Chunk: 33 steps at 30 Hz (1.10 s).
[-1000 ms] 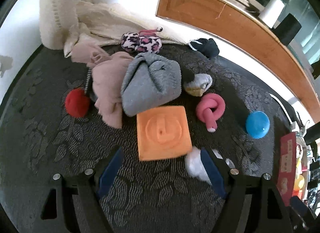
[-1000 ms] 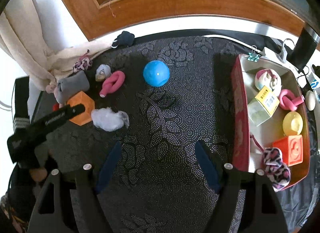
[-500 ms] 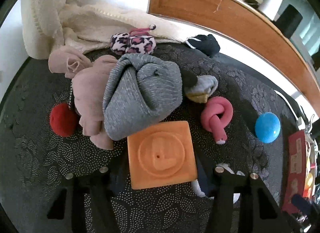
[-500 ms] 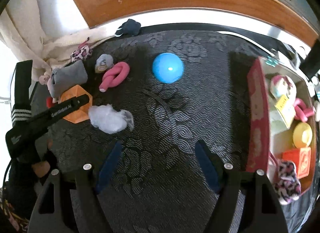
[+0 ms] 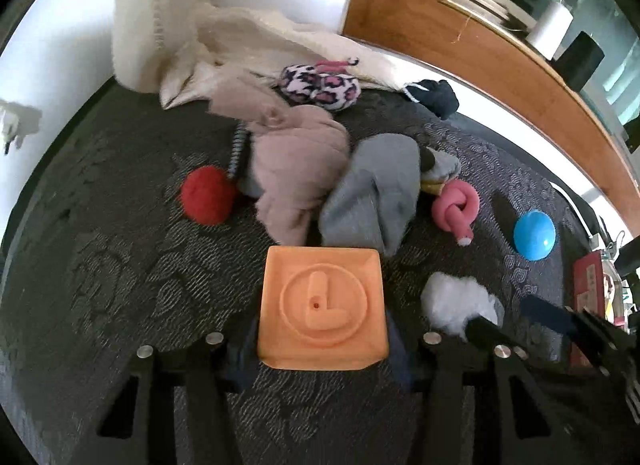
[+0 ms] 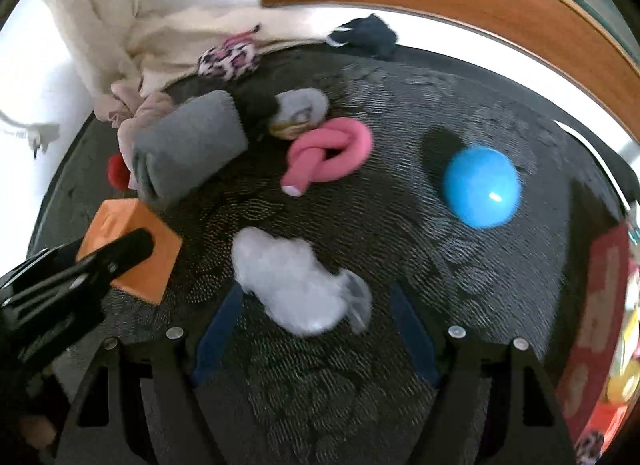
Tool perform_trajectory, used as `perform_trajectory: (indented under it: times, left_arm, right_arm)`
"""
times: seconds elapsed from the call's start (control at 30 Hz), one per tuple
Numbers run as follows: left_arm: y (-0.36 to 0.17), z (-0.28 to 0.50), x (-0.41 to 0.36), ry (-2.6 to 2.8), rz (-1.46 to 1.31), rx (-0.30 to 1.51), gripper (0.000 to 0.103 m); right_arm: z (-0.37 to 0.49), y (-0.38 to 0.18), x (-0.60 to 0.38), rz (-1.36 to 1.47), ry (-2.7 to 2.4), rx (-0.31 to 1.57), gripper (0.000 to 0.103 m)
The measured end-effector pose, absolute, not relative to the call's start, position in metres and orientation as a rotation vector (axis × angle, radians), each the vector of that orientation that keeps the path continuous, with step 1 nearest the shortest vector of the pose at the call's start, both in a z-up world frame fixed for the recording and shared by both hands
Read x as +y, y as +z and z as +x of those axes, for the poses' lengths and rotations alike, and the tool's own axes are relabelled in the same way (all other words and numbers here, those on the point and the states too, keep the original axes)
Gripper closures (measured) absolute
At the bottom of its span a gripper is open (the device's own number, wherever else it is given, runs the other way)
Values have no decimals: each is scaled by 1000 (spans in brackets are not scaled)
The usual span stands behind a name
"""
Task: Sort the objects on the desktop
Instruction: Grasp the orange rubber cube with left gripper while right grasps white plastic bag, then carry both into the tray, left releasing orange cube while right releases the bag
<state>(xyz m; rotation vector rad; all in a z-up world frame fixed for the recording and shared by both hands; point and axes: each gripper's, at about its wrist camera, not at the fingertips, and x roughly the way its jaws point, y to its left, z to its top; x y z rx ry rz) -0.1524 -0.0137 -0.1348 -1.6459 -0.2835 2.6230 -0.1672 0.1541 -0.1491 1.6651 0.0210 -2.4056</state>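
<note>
Between the left gripper's (image 5: 322,349) fingers sits the orange block (image 5: 323,305)

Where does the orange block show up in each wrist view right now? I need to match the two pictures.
Left wrist view: the orange block sits low in the centre, between the left gripper's fingers.
Right wrist view: it is at the left edge, partly behind that black gripper.
Shared landmark: the white fluff lies beside the block in both.
</note>
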Motion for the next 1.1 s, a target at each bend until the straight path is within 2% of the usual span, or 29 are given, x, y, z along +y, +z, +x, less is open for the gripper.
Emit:
perform_trajectory:
  times: [0.07,0.1,0.2,0.23,0.3,0.6,0.9,1.1]
  left_arm:
    - [-133,-146,-17,2631,-1653,-290,49]
    - [-132,-144,-19,2635,-1657,-293,49]
    - [-130,-139,-21,2645,-1667,-300,49]
    - [-129,-137,-21,2647,-1669,-302,49]
    - [-126,-135,-20,2651,-1668,-298,49]
    - [-99,-122,27,2621,-1574,-231,49]
    - [-73,-98,140,2457,-1441,-99,49]
    - [-57,-77,227,2332,-1362,-7,49]
  right_arm:
    - [-172,-157,148,1683,-2380,43,24]
    - [-173,-160,147,1688,-2372,49,28]
    - [-173,-167,145,1707,-2367,74,55]
    - [-172,-168,146,1710,-2367,75,60]
    - [-165,-161,157,1699,-2382,33,64]
    - [-132,-126,223,1648,-2481,-172,65]
    - [-61,-74,373,1610,-2769,-462,65]
    - [-24,-66,429,1594,-2856,-573,65]
